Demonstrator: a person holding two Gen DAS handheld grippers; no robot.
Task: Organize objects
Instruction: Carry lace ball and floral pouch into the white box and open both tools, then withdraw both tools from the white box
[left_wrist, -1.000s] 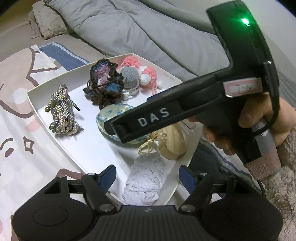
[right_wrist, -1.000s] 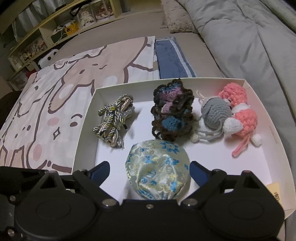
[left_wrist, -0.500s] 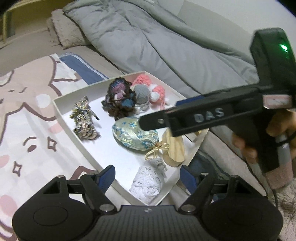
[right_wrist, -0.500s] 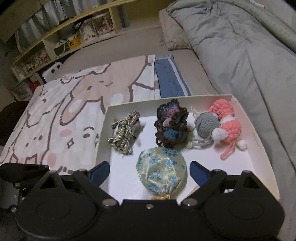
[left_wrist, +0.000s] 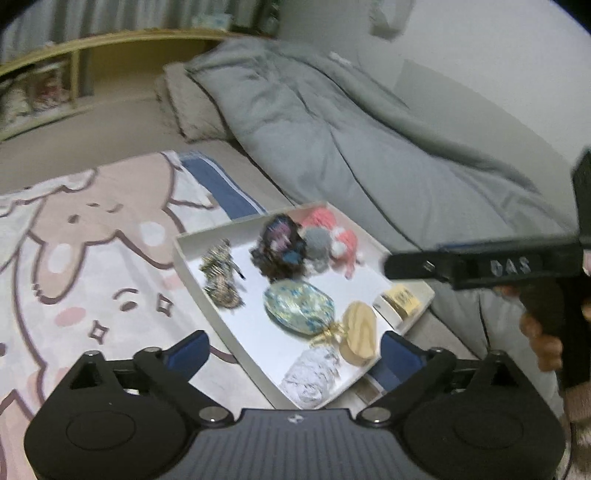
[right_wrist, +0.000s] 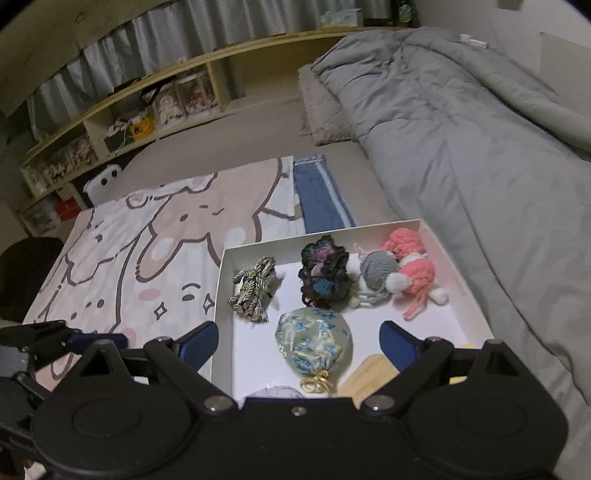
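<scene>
While both tools hung above the bed, nothing was in them. The left gripper had its jaws opening wide, with only air between them. The right gripper had its jaws far apart and empty too.

Down below sat the shallow white cardboard box on the cartoon blanket. Inside lay the shiny blue-flowered cloth pouch, the twisted grey-gold cord bundle, the dark crocheted flower and the pink and grey yarn balls.

I thought the pouch was soft, light and a bit slippery. Its tied gold neck looked like the best place to pinch.
</scene>
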